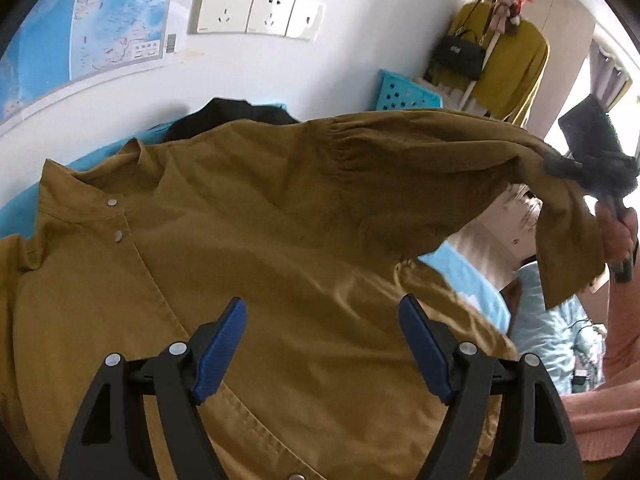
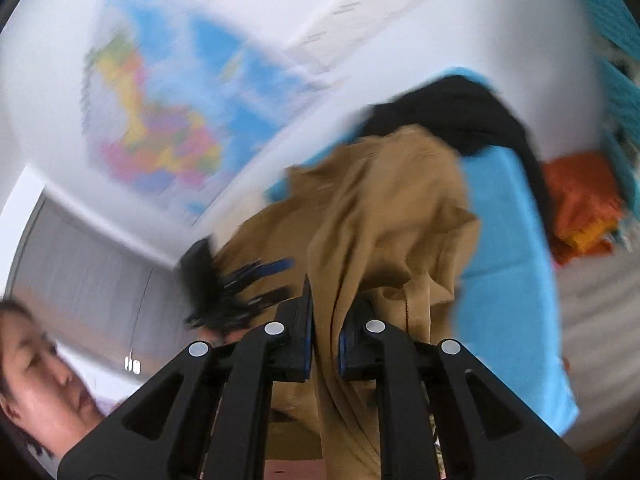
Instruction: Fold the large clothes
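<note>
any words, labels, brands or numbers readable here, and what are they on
Nothing here can be read with certainty.
Wall map: print all over it and a small legend box with characters, too small to make out.
Wall map in the right wrist view: blurred, no text legible.
Wall sockets: a tiny mark on the left plate's lower edge, too small to read.
Black handbag: a small pale badge, unreadable.
Mustard shirt: plain snaps, no label showing.

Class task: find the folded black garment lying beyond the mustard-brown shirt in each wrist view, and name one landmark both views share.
Left wrist view: the folded black garment sits upper centre, behind the collar of the mustard-brown button shirt.
Right wrist view: the black garment sits upper right, beyond the shirt.
Shared landmark: the coloured wall map.
</note>
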The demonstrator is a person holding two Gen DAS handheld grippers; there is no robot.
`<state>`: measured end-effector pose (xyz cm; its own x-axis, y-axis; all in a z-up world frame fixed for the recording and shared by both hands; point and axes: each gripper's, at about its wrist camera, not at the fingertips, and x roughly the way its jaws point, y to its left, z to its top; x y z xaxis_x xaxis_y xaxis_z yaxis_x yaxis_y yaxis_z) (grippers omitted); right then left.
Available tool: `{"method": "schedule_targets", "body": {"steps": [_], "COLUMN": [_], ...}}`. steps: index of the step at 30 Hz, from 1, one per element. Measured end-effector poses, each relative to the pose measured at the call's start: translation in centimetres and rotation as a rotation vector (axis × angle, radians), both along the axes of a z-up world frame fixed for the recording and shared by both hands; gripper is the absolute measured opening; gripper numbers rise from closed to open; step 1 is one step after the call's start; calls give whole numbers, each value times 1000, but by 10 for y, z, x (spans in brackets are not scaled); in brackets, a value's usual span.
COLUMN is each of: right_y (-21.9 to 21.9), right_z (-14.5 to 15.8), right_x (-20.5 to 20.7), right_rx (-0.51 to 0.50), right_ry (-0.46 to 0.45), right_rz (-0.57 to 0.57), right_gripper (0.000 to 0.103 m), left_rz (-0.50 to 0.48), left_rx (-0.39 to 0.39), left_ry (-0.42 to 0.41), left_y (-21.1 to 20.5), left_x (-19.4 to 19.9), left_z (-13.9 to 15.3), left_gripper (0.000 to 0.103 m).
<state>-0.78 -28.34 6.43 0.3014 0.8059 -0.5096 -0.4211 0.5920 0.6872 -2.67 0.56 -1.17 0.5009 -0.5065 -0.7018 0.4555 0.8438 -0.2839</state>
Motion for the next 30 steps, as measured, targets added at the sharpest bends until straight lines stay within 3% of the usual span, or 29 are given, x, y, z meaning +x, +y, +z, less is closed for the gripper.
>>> {"method": "schedule_targets", "body": {"steps": [5,11,13,14,15,18,20,22,23,24,28,30], "right_y": [96,198,222,237,244,243,226,197,188,174,127,111], "right_z": [4,-67,-90,-103,-109,-108,-86,-57,-46,-42,-61,-86], "right_x": [1,44,53,58,59,57,56,60,65,73,122,149], "right_rx": [23,6,-53,-114,-148,-179,-171,-216,-243,-255,-296,-296], "right_ry": [-22,92,99,110,109,89,11,-154,-208,-227,-139,-61], "right_rz": [179,291,291,296,312,341,328,233,161,96,-79,-126], "right_gripper": [15,27,39,59,68,69,70,80,89,89,88,87], "left_rz": [49,170,186,187,187,148,108,70,48,31,13,1], "left_rx": [-99,-125,-115,-109,-100,-77,-40,-11,7,26,101,128], "left_ry": [-36,-43,-39,-39,-34,-25,-6,23,46,68,145,158], "left_y": [42,104,115,117,119,113,102,94,87,80,72,73], "left_x": [-11,-36,-47,-53,-57,-67,-69,-68,-66,-64,-57,-59], "left_z": [14,15,12,11,9,1,-10,-23,-31,-39,-63,-69], "left_gripper": [76,76,76,77,77,84,88,88,88,88,87,80]}}
